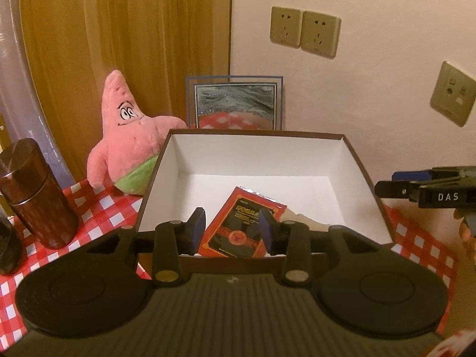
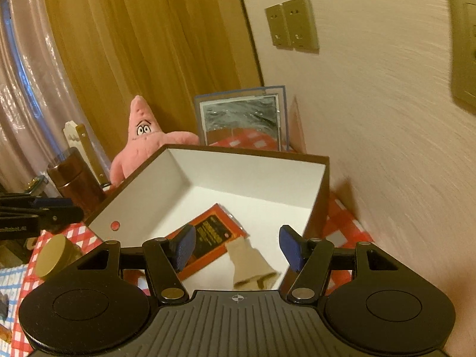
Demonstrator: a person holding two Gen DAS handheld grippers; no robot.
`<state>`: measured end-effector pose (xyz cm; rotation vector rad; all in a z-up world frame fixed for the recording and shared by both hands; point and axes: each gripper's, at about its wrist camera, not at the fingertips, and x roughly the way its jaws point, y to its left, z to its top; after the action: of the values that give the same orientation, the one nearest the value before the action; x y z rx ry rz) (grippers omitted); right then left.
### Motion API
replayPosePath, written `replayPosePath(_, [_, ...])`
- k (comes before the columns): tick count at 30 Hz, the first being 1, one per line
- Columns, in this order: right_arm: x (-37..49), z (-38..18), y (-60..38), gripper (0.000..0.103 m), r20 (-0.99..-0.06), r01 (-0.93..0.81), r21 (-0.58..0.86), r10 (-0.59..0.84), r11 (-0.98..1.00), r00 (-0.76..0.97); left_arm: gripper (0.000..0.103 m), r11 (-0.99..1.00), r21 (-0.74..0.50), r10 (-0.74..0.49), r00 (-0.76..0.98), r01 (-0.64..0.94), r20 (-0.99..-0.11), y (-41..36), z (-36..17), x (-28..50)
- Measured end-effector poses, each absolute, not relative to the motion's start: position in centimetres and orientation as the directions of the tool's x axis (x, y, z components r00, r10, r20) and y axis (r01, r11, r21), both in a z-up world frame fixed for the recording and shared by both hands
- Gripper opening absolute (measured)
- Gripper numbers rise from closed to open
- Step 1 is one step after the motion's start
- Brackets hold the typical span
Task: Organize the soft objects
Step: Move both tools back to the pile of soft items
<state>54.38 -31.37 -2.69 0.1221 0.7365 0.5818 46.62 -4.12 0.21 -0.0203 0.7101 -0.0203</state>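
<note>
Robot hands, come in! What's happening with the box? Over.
Left gripper and right gripper open, empty. Red packet and beige cloth inside box. Nothing blocking.

- The left wrist view is taken from just behind the left gripper [image 1: 235,232], angled downward over the near rim of an open white-lined box [image 1: 255,151], which is seen close and nearly square-on.
- The right wrist view is taken from behind the right gripper [image 2: 238,250], tilted and set further right (the box [image 2: 253,160] appears corner-on).
- Both views share the box, the pink star plush [image 1: 128,136] [image 2: 142,139] and the wall sockets [image 1: 303,29] [image 2: 293,26].
- Each gripper is caught at the other view's edge.
</note>
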Motion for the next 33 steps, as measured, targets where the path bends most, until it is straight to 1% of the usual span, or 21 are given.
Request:
replayPosePath(10, [49.8,-0.9,-33.4,0.062,-0.577,-0.447,0.33,0.552,0.832,0.602,0.038,0.999,-0.031,-0.012,0.781,-0.01,-0.625,-3.9,2.0,40.9])
replayPosePath(21, [43.3,-0.5,-32.9,0.062,-0.6,-0.458,0.304,0.541,0.836,0.589,0.038,0.996,0.003,0.071,0.779,-0.089,-0.623,-2.2,2.3,32.8])
replayPosePath(25, [40.7,-1.0,-32.0,0.062,-0.613,-0.472,0.302,0.547,0.829,0.569,0.038,0.99,-0.009,0.101,0.767,-0.138,-0.634,-1.1,2.0,30.1])
replayPosePath(33, [36.5,-2.4,-29.0,0.062,-0.635,-0.502,0.35,0.594,0.791,0.494,0.038,0.981,-0.034,0.118,0.724,-0.192,-0.68,0.9,0.2,25.5])
